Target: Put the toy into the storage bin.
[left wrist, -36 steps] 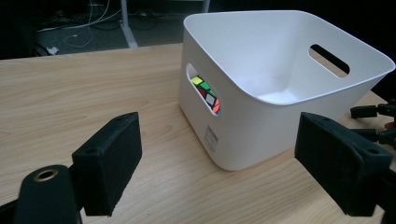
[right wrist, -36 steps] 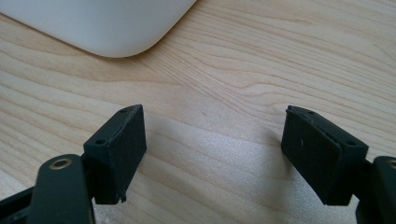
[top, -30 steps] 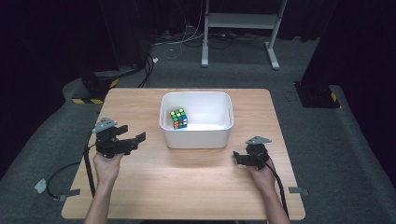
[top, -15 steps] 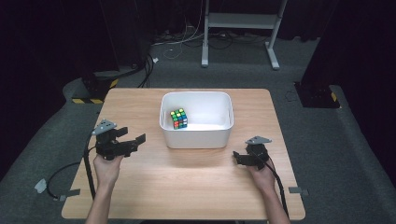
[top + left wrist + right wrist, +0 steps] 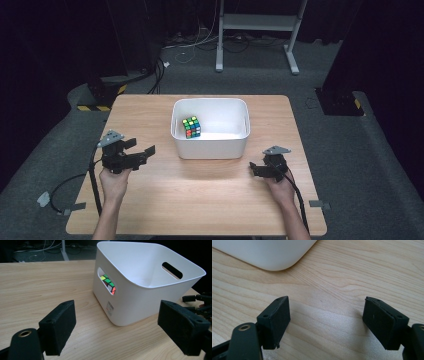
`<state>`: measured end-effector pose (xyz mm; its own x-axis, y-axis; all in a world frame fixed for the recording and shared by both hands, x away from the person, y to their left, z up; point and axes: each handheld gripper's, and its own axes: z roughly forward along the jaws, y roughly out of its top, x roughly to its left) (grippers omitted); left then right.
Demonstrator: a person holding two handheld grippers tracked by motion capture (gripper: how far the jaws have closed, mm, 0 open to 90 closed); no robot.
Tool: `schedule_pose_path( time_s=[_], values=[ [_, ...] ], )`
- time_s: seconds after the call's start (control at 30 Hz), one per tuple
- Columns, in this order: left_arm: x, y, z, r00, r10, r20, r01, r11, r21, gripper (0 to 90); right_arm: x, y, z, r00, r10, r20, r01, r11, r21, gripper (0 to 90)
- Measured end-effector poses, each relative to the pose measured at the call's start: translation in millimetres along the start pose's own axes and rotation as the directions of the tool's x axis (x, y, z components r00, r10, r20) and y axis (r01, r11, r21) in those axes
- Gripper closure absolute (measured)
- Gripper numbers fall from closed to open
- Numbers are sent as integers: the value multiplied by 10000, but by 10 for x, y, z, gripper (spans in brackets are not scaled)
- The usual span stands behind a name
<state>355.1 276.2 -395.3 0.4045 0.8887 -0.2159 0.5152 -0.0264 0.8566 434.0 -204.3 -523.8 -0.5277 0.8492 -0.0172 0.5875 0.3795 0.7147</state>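
Nearest the person, two claws rested low over the wooden surface (image 5: pixel 200 195): the left claw (image 5: pixel 140 152) gaped wide with nothing in it, the right claw (image 5: pixel 256 170) likewise spread wide and bare. Between and beyond them stood one white bin (image 5: pixel 210 146), clear of both. Inside it, against its left wall, lay one colourful puzzle cube (image 5: pixel 191 127)
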Motion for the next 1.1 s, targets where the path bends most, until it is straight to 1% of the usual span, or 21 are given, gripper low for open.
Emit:
schedule_pose_path(
  time_s=[0.57, 1.1],
  values=[
    [41, -84, -24, 9998, -122, -144, 121, 9999, -31, 157, 1, 0, 0, 10000, 13, -1, -13, 10000, 3, 219],
    [83, -186, -35, 9992, -369, -177, 368, 9993, -88, 158, 1, 0, 0, 10000, 8, 1, -8, 10000, -2, 219]
  ],
)
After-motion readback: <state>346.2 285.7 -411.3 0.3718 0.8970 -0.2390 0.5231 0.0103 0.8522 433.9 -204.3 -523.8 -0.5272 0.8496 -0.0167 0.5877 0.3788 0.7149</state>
